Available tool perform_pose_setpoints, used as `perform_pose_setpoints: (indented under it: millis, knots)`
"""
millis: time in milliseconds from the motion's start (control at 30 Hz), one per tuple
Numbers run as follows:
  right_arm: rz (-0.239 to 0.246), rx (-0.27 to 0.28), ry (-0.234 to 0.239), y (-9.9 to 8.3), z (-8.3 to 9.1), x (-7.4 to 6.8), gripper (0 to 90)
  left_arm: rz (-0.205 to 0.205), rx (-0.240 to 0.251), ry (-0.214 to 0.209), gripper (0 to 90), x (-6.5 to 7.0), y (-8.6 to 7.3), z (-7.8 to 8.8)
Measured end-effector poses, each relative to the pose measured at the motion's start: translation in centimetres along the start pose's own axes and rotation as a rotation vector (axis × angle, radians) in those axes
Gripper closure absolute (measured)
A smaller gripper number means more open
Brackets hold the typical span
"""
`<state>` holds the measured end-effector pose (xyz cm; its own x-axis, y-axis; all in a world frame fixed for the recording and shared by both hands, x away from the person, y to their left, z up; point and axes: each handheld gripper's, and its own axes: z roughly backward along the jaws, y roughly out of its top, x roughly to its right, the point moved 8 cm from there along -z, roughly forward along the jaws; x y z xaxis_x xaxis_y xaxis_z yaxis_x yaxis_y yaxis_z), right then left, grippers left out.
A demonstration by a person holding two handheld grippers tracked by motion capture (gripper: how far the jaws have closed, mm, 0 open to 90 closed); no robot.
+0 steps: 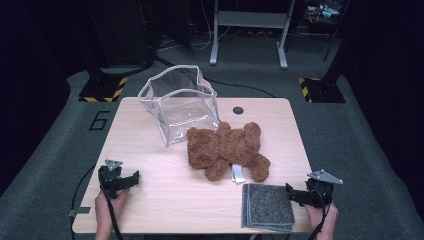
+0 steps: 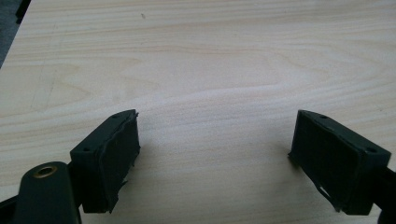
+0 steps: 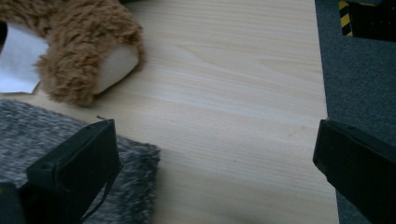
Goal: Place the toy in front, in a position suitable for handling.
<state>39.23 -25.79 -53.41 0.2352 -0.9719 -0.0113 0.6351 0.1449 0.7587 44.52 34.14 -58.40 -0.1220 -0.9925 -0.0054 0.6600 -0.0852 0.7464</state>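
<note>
- The folded grey cloth [image 1: 268,206] lies at the near right corner of the bench [image 1: 150,150], flat and square to the edge; in the right gripper view its fuzzy edge [image 3: 56,140] runs under the left jaw.
- The right hand-held gripper [image 1: 295,195] sits just beside the cloth's right edge, jaws spread wide and holding nothing.
- To take the cloth cleanly, I would bring one jaw down onto its top and slide the other under the folded edge, then close on all layers at once, so it does not unfold when lifted.
- The brown teddy bear [image 1: 227,150] lies just beyond the cloth, one foot [image 3: 93,60] and its white tag [image 3: 18,56] close by; keep the jaws clear of both.
- The clear plastic bag [image 1: 180,102] stands open behind the bear, touching it.
- The left hand-held gripper [image 1: 131,178] rests over bare wood at the near left, jaws wide apart and empty, well apart from everything.
</note>
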Motion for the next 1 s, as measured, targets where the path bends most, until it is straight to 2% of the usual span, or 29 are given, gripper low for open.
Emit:
perform_pose_setpoints:
  millis: [33, 67, 100, 167, 200, 233, 267, 300, 367, 433, 500, 533, 567, 733, 867, 900, 1000]
  knots:
    - [0.007, -0.007, 0.02, 0.0, 0.2, -0.6, 0.0, 0.001, -0.001, 0.0, 15.1, 0.0, 0.0, 0.0]
    - [0.007, -0.007, 0.02, 0.0, 0.2, -0.6, 0.0, 0.001, -0.001, 0.0, 15.1, 0.0, 0.0, 0.0]
    - [0.025, -0.021, 0.033, 0.0, 0.5, -1.5, 0.0, 0.001, -0.001, -0.001, 15.1, 0.0, 0.0, 0.0]
    - [0.039, -0.025, 0.044, 0.0, 0.8, -2.5, 0.0, 0.0, 0.0, -0.001, 15.1, 0.0, 0.0, 0.0]
    - [0.039, -0.025, 0.044, 0.0, 0.8, -2.5, 0.0, 0.0, 0.0, -0.001, 15.1, 0.0, 0.0, 0.0]
    - [0.057, -0.034, 0.061, -0.2, 0.9, -3.6, 0.0, 0.001, 0.001, -0.002, 15.1, 0.1, 0.0, 0.0]
    - [0.057, -0.034, 0.061, -0.2, 0.9, -3.6, 0.0, 0.001, 0.001, -0.002, 15.1, 0.1, 0.0, 0.0]
    - [0.075, -0.036, 0.085, -0.3, 1.0, -4.8, 0.0, 0.001, 0.0, -0.002, 15.1, 0.1, 0.0, 0.0]
    - [0.083, -0.032, 0.094, -0.3, 1.0, -5.2, 0.0, 0.002, -0.001, -0.003, 15.1, 0.1, 0.0, 0.0]
    - [0.119, -0.052, 0.109, -0.6, 0.7, -6.6, 0.0, 0.001, -0.001, -0.003, 15.1, 0.1, 0.0, 0.0]
    - [0.121, -0.056, 0.115, -0.7, 0.5, -7.1, 0.0, 0.002, -0.001, -0.003, 15.1, 0.1, 0.0, 0.0]
    - [0.143, -0.073, 0.131, -1.2, 0.2, -7.8, 0.0, 0.002, -0.001, -0.003, 15.1, 0.1, 0.0, 0.0]
    - [0.141, -0.083, 0.132, -1.4, -0.1, -8.3, 0.0, 0.002, 0.0, -0.003, 15.1, 0.1, 0.0, 0.0]
    - [0.159, -0.135, 0.142, -2.5, -1.1, -9.4, 0.0, 0.001, -0.001, -0.005, 15.1, 0.1, 0.0, 0.0]
    - [0.172, -0.153, 0.151, -3.1, -1.5, -9.9, 6.5, 0.0, -0.001, -0.004, 15.1, 0.1, 0.0, 0.0]
    - [0.182, -0.18, 0.15, -3.4, -1.8, -10.1, 10.0, -0.001, -0.002, -0.006, 15.1, 0.1, 0.0, 0.0]
    - [0.2, -0.198, 0.142, -3.7, -2.1, -10.1, 10.8, -0.001, -0.002, -0.006, 15.1, 0.1, 0.0, 0.0]
